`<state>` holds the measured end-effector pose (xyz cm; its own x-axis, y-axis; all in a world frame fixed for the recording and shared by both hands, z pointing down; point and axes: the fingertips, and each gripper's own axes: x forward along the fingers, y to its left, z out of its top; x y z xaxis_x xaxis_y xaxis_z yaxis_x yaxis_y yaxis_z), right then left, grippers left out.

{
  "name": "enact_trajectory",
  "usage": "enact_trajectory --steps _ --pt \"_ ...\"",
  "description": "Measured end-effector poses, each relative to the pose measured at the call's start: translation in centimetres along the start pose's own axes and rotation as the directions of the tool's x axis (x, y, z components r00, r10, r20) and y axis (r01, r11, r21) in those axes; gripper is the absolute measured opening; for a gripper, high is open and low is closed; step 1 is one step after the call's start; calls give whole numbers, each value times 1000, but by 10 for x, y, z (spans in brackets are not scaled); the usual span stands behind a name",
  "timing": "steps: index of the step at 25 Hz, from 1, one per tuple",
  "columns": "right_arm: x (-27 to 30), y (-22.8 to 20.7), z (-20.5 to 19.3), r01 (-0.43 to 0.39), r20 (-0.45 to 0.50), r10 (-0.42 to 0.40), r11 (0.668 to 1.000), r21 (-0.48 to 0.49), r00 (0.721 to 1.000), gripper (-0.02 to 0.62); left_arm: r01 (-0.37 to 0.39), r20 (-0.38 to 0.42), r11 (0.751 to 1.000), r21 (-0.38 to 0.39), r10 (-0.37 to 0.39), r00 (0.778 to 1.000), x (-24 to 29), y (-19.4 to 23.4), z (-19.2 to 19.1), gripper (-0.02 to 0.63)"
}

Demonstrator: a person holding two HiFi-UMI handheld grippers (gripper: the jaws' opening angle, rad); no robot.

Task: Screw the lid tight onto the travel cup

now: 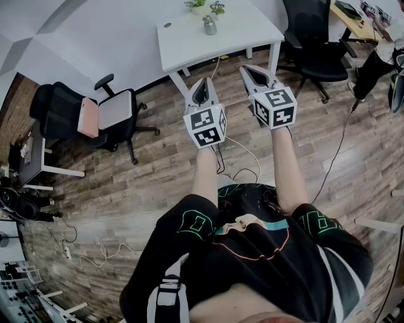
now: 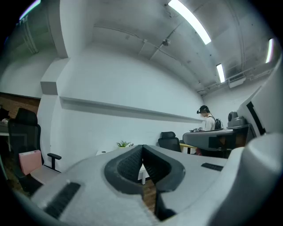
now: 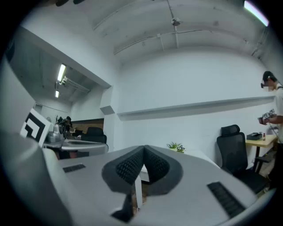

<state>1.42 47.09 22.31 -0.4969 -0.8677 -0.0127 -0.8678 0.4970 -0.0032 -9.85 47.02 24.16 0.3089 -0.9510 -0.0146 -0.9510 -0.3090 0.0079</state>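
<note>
The travel cup (image 1: 209,25), a small grey metal cup with its lid on top, stands on the white table (image 1: 189,38) far ahead of me, next to two little potted plants (image 1: 216,7). I hold both grippers out level over the wooden floor, pointing toward that table and well short of it. In the left gripper (image 1: 203,82) (image 2: 142,146) the ridged black pads meet, with nothing between them. The right gripper (image 1: 247,68) (image 3: 143,148) is likewise shut and empty. Neither gripper view shows the cup; only the plants (image 3: 175,146) and the table's edge show past the jaws.
A black office chair (image 1: 107,117) with a pink pad stands at the left, and another black chair (image 1: 312,44) to the right of the table. Cables (image 1: 341,145) trail over the floor. A wooden desk (image 1: 353,19) and a person (image 3: 274,101) are at the far right.
</note>
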Motion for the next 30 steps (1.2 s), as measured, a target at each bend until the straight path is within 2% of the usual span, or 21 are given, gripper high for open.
enact_trajectory --steps 2,7,15,21,26,30 --pt "2 -3 2 10 0 -10 1000 -6 1000 5 -12 4 1000 5 12 1000 3 3 2 8" --pt "4 -25 0 123 0 -123 992 -22 992 5 -41 20 999 -6 41 999 5 13 2 8" --pt "17 -31 -7 73 -38 -73 997 -15 997 5 -88 47 996 -6 88 995 12 25 -2 9" --pt "29 -26 -24 36 -78 -36 999 0 996 6 -90 -3 996 20 90 996 17 25 -18 9" --pt "49 -29 -47 27 -111 -23 999 30 994 5 -100 -46 995 1 100 994 32 39 -41 9" --pt "73 -35 -71 36 -158 -27 998 55 987 5 -81 -106 997 -16 79 991 54 45 -68 9"
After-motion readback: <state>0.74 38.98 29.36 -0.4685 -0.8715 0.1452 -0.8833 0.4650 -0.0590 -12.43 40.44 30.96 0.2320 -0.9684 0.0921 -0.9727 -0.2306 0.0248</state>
